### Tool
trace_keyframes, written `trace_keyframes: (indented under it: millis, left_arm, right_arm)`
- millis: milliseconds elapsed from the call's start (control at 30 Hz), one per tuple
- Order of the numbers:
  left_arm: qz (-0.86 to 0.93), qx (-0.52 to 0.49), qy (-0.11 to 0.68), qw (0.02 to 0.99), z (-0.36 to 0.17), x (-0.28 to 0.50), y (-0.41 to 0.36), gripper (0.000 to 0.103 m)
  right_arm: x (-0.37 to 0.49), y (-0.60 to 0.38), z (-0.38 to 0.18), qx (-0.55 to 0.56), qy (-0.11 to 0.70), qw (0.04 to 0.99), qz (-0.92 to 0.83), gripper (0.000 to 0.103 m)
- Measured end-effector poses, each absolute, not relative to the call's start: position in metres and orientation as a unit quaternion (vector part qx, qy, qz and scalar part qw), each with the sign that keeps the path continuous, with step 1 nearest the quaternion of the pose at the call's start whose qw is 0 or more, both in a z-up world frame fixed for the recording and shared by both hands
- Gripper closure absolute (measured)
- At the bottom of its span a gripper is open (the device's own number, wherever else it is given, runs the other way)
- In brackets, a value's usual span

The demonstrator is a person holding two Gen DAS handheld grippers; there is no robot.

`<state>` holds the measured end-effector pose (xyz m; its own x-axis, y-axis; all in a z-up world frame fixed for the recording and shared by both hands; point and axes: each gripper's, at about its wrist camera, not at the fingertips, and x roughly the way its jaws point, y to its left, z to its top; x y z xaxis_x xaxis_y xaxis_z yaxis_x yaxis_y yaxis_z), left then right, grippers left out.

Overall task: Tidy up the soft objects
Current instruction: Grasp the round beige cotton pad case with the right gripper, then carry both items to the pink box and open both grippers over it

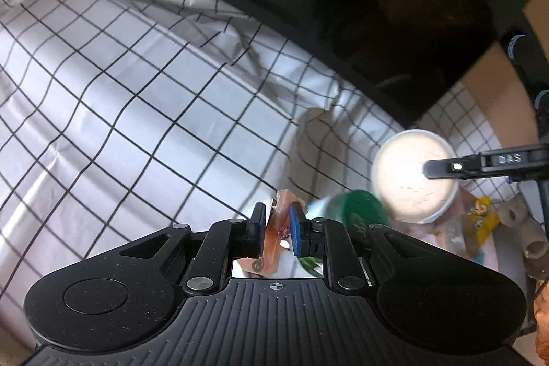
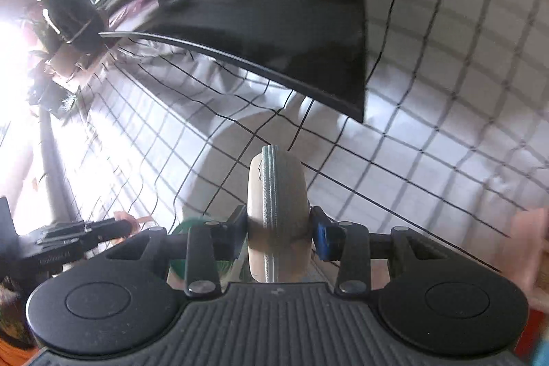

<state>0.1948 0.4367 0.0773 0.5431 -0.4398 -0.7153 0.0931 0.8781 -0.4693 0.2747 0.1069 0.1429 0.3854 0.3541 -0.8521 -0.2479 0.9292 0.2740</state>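
Note:
My left gripper (image 1: 277,217) is shut on a thin orange-pink soft piece (image 1: 274,235) and holds it above the checked cloth (image 1: 130,84). My right gripper (image 2: 278,230) is shut on a round beige zippered pouch (image 2: 277,194), held edge-on. In the left wrist view that pouch (image 1: 413,175) shows as a pale disc with one finger of the right gripper (image 1: 446,167) across it. A green round soft object (image 1: 360,210) lies between the two grippers; it also shows in the right wrist view (image 2: 188,225).
A large black glossy screen (image 1: 360,6) stands along the back of the cloth-covered surface and shows in the right wrist view (image 2: 257,6). A yellow toy (image 1: 483,216) and a beige plush (image 1: 525,228) lie at the right. Cardboard (image 1: 494,91) stands behind them.

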Motion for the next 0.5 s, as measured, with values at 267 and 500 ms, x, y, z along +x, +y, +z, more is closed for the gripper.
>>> trace_keyframes:
  millis: [267,500]
  left_arm:
    - [-0.178,-0.183,0.410,0.876,0.123,0.161,0.399,0.086]
    - [-0.216,-0.166,0.376,0.886,0.164,0.137,0.338,0.085]
  right_arm:
    - [0.196,0.069,0.197,0.055,0.465,0.867,0.172,0.064]
    - [0.143,0.024,0.231,0.066,0.415,0.893,0.161,0.064]
